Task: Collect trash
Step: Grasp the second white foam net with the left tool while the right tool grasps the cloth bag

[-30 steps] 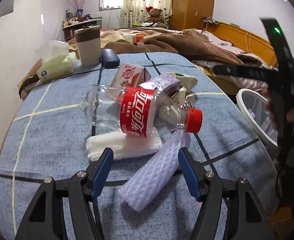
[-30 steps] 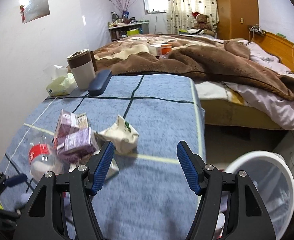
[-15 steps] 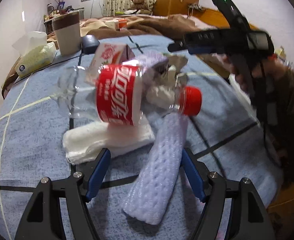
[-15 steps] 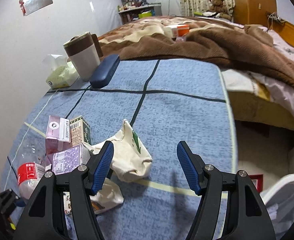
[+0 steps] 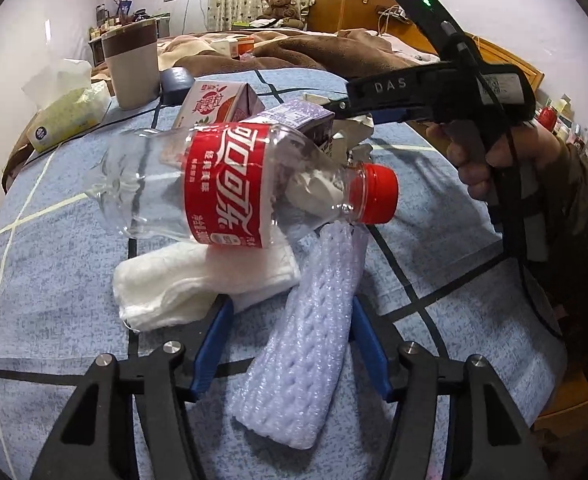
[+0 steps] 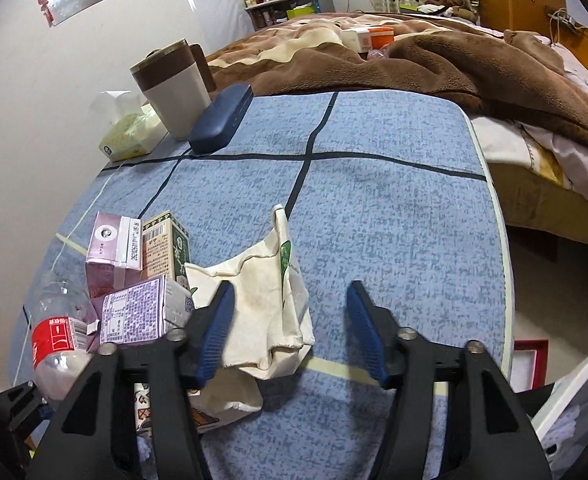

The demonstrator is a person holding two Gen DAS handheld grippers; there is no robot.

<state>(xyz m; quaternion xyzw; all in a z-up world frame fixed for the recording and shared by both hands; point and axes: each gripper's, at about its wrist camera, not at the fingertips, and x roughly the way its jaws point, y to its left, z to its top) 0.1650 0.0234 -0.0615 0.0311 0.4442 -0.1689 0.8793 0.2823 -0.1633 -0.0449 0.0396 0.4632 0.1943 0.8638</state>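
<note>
A pile of trash lies on the blue table. In the left wrist view my left gripper is open, its fingers either side of a white foam net sleeve; a folded white tissue and an empty Coca-Cola bottle lie just beyond. In the right wrist view my right gripper is open over a crumpled cream paper bag. Small drink cartons and the bottle lie to its left. The right gripper also shows in the left wrist view, reaching over the cartons.
A brown-and-white mug, a dark blue case and a tissue pack stand at the table's far left. A white waste bin stands on the floor at the right. A bed with a brown blanket lies beyond.
My right gripper has moved left from beside the bin to over the cream bag in the pile. My left gripper has moved forward around the foam sleeve.
</note>
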